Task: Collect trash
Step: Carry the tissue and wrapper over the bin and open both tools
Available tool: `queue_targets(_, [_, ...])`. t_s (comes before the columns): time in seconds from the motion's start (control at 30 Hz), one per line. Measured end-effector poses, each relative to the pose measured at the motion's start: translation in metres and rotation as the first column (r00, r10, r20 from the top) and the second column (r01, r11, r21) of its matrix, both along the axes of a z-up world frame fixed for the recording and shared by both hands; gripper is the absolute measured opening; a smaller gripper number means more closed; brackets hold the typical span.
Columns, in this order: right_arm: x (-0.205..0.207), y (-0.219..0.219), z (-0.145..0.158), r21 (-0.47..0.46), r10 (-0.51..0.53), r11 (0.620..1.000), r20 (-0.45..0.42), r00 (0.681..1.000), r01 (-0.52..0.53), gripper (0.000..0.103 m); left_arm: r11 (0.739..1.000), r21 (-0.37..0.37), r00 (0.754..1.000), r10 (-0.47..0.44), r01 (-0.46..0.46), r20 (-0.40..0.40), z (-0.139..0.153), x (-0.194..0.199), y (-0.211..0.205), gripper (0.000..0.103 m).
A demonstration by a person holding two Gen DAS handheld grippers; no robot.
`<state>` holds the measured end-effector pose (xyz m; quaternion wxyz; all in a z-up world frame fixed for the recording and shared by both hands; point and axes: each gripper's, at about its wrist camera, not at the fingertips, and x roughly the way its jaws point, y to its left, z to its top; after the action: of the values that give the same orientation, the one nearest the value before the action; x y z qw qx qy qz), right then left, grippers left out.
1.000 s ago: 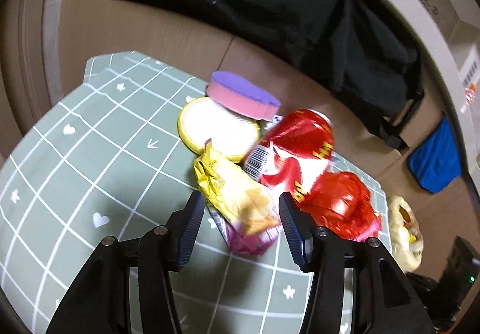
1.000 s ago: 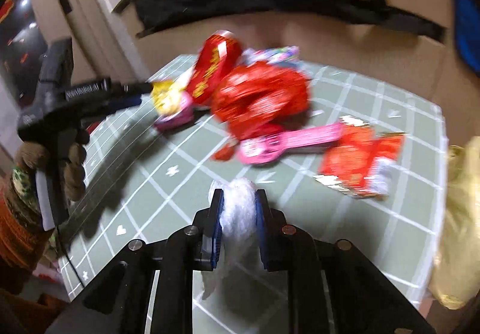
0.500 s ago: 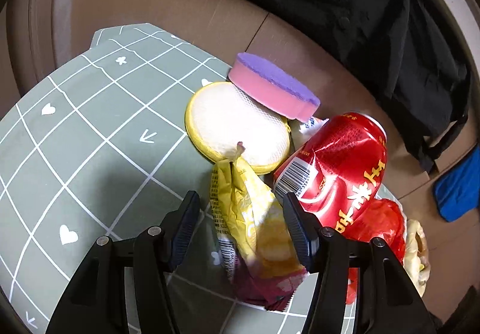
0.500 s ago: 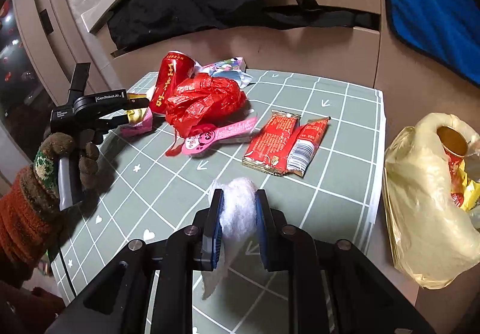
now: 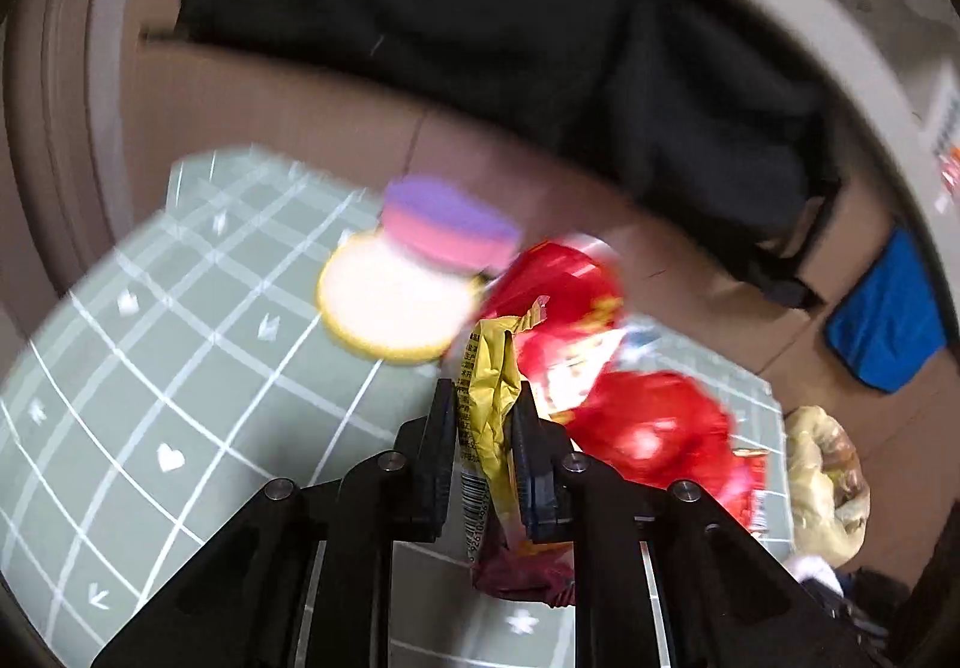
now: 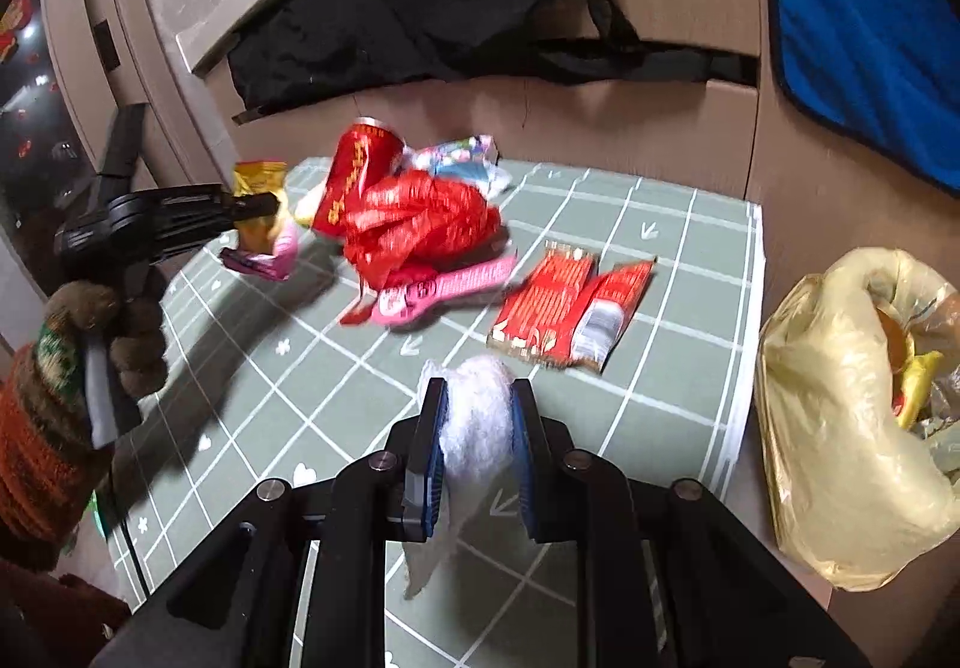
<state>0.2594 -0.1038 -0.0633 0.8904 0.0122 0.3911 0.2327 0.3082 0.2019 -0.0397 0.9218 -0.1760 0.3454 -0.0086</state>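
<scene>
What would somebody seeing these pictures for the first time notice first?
Probably the red heap at the far side of the green grid mat: a red can leaning against a crumpled red plastic bag. Next, both hands are loaded: the left gripper pinches a yellow snack wrapper, the right gripper a white wad. A yellow trash bag gapes open off the mat's right edge.

Both grippers are matte black with silver screw heads and blue-edged fingers (image 6: 433, 431), while the left hand (image 6: 111, 332) wears a brown knit glove with an orange-striped cuff.
</scene>
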Motion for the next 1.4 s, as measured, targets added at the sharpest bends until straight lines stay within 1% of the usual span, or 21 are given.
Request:
queue_targets(0.03, [0.0, -0.002, 0.005, 0.01, -0.002, 1.0, 0.012, 1.0, 0.002, 0.019, 1.0, 0.024, 0.999, -0.016, 0.015, 0.039, 0.014, -0.007, -0.01, 0.018])
queue_targets(0.13, [0.002, -0.007, 0.019, 0.035, -0.003, 0.999, 0.041, 0.999, 0.002, 0.019, 0.996, 0.068, 0.992, -0.056, 0.049, 0.113, 0.044, -0.019, -0.031, 0.018])
queue_targets(0.23, [0.001, -0.014, 0.043, 0.025, -0.006, 1.0, 0.114, 0.994, 0.003, 0.019, 0.989, 0.119, 0.975, -0.111, 0.089, 0.193, 0.077, -0.033, -0.062, 0.018])
queue_targets(0.37, [-0.002, -0.027, 0.069, 0.014, -0.017, 1.0, 0.189, 0.982, 0.014, 0.019, 0.982, 0.149, 0.956, -0.148, 0.113, 0.252, 0.105, -0.042, -0.094, 0.018])
queue_targets(0.43, [-0.002, -0.038, 0.082, 0.011, -0.026, 1.0, 0.223, 0.974, 0.024, 0.019, 0.978, 0.172, 0.947, -0.166, 0.121, 0.275, 0.113, -0.047, -0.11, 0.018])
queue_targets(0.47, [-0.003, -0.043, 0.089, 0.005, -0.032, 0.999, 0.245, 0.969, 0.032, 0.019, 0.972, 0.196, 0.939, -0.182, 0.127, 0.292, 0.119, -0.05, -0.122, 0.018])
queue_targets(0.57, [-0.005, -0.066, 0.117, 0.005, -0.065, 0.998, 0.316, 0.946, 0.067, 0.019, 0.958, 0.249, 0.92, -0.222, 0.143, 0.324, 0.129, -0.054, -0.153, 0.018])
queue_targets(0.67, [-0.005, -0.089, 0.14, 0.029, -0.106, 0.994, 0.36, 0.927, 0.102, 0.019, 0.952, 0.258, 0.904, -0.251, 0.165, 0.347, 0.142, -0.058, -0.186, 0.018])
queue_targets(0.73, [-0.007, -0.109, 0.155, 0.043, -0.141, 0.99, 0.393, 0.909, 0.135, 0.019, 0.945, 0.274, 0.892, -0.274, 0.18, 0.36, 0.148, -0.062, -0.209, 0.018])
queue_targets(0.8, [-0.011, -0.123, 0.164, 0.044, -0.165, 0.986, 0.415, 0.895, 0.161, 0.019, 0.934, 0.294, 0.879, -0.307, 0.204, 0.365, 0.153, -0.064, -0.234, 0.018])
queue_targets(0.9, [-0.015, -0.146, 0.17, 0.035, -0.2, 0.978, 0.432, 0.879, 0.206, 0.019, 0.923, 0.311, 0.859, -0.34, 0.226, 0.382, 0.158, -0.067, -0.262, 0.018])
queue_targets(0.97, [-0.016, -0.158, 0.169, 0.029, -0.222, 0.972, 0.432, 0.874, 0.232, 0.019, 0.921, 0.315, 0.845, -0.35, 0.231, 0.404, 0.162, -0.07, -0.279, 0.018])
queue_targets(1.07, [-0.018, -0.175, 0.165, 0.021, -0.251, 0.963, 0.426, 0.869, 0.267, 0.019, 0.918, 0.313, 0.834, -0.362, 0.242, 0.417, 0.165, -0.07, -0.296, 0.018])
queue_targets(1.23, [-0.02, -0.202, 0.157, 0.026, -0.297, 0.949, 0.416, 0.86, 0.315, 0.019, 0.912, 0.303, 0.83, -0.385, 0.276, 0.403, 0.162, -0.065, -0.32, 0.018])
queue_targets(1.4, [-0.023, -0.225, 0.149, 0.045, -0.335, 0.937, 0.401, 0.853, 0.347, 0.019, 0.906, 0.292, 0.839, -0.401, 0.305, 0.368, 0.15, -0.056, -0.337, 0.018])
